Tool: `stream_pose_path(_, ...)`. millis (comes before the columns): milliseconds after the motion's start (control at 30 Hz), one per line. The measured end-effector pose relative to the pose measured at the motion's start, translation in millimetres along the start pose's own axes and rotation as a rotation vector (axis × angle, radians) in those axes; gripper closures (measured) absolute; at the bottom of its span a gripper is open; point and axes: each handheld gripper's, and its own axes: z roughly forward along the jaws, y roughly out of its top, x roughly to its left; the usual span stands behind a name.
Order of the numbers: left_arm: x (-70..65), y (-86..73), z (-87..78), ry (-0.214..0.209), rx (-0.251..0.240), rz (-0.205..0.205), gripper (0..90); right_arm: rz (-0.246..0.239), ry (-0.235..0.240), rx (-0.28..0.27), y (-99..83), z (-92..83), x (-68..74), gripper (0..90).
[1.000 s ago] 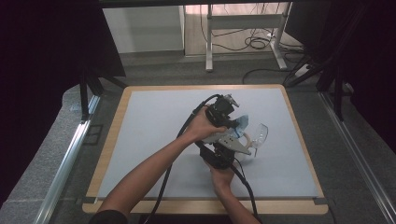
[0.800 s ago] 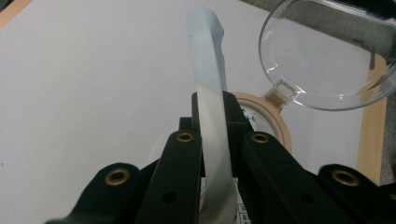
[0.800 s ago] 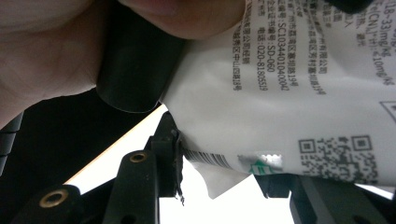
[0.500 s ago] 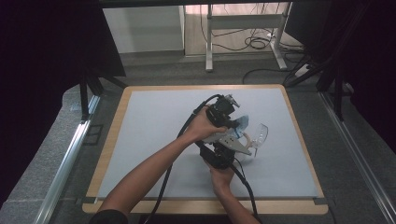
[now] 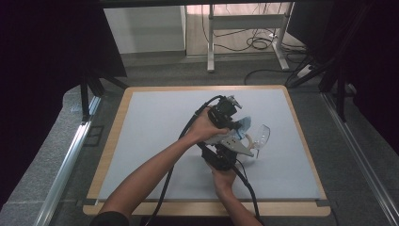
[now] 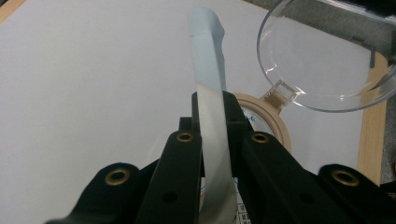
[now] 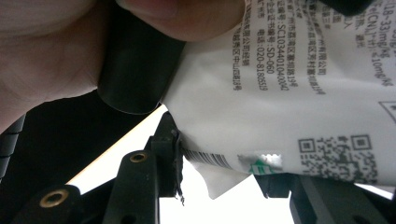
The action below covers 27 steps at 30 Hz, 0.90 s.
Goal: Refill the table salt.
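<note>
A thin white and pale-blue packet (image 6: 208, 60) stands edge-on between the jaws of my left gripper (image 6: 214, 107), which is shut on it. My right gripper (image 7: 219, 168) grips the same packet (image 7: 289, 93) at its printed lower edge, where there is a small torn notch. In the high view both grippers meet at the table's middle: the left gripper (image 5: 235, 125) comes from above and the right gripper (image 5: 226, 145) from below, with the packet (image 5: 244, 124) between them. A clear stemmed glass (image 5: 261, 134) sits tilted just to their right; its bowl (image 6: 322, 60) is above a round tan coaster (image 6: 276, 127).
A pale grey mat (image 5: 155, 136) covers the wood-edged table (image 5: 107, 155). Black cables (image 5: 176, 150) trail from both grippers toward the near edge. A person's hand (image 7: 46, 60) fills the right gripper view's upper left. A metal stand with cables (image 5: 244, 28) is on the floor beyond.
</note>
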Motion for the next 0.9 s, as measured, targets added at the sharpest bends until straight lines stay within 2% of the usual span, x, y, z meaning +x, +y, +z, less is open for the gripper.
stream_pose_path(900, 0.1, 2.1, -0.9, 0.009, 0.009, 0.002, 87.9, 0.008, -0.002, 0.000, 3.1, 1.8, 0.8, 58.3)
